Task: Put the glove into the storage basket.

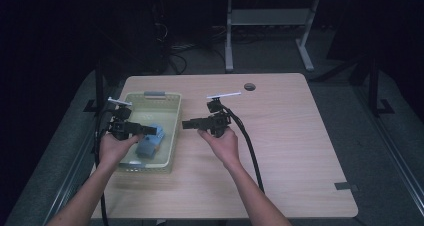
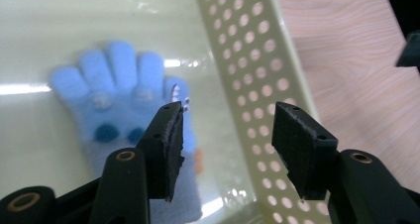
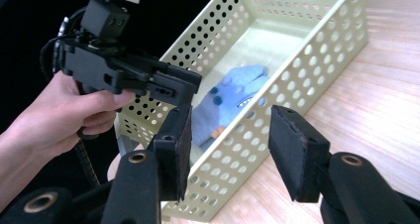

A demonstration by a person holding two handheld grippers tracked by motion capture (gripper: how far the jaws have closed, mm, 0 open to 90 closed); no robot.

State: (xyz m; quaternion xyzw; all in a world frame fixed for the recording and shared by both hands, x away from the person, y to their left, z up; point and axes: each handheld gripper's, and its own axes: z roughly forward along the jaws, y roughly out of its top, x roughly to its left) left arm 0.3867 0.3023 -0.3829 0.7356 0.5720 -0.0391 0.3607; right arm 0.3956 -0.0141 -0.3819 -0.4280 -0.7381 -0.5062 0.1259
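High view: a pale green perforated basket [image 1: 172, 117] sits at centre left of the frame on the wooden table [image 1: 295, 146], with a blue glove [image 1: 150, 142] lying on its floor toward the lower end. The left gripper [image 1: 150, 130] hangs over the basket just above the glove; the right gripper [image 1: 186, 124] is just right of the basket's right wall, pointing left toward it. Left gripper view: the glove [image 2: 116, 110] lies flat at centre left, fingers toward the top of the frame, and the basket wall [image 2: 252, 100] runs diagonally through the middle. The jaws stand apart with nothing between the pads; the glove is below them, untouched. Right gripper view: the basket [image 3: 297, 80] crosses the frame from lower left to upper right, the glove [image 3: 233, 102] is visible inside through the perforations, and the left gripper [image 3: 185, 87] sits at upper left above the basket. The right jaws are also apart and empty, outside the wall. Risks, as judged: the glove looks soft and limp, so a shallow pinch could catch only fuzz and slip. The left jaws straddle the line of the wall, so a descent here could strike the rim and shove the light basket. The right gripper, if swung inward, could collide with that wall or with the other tool.
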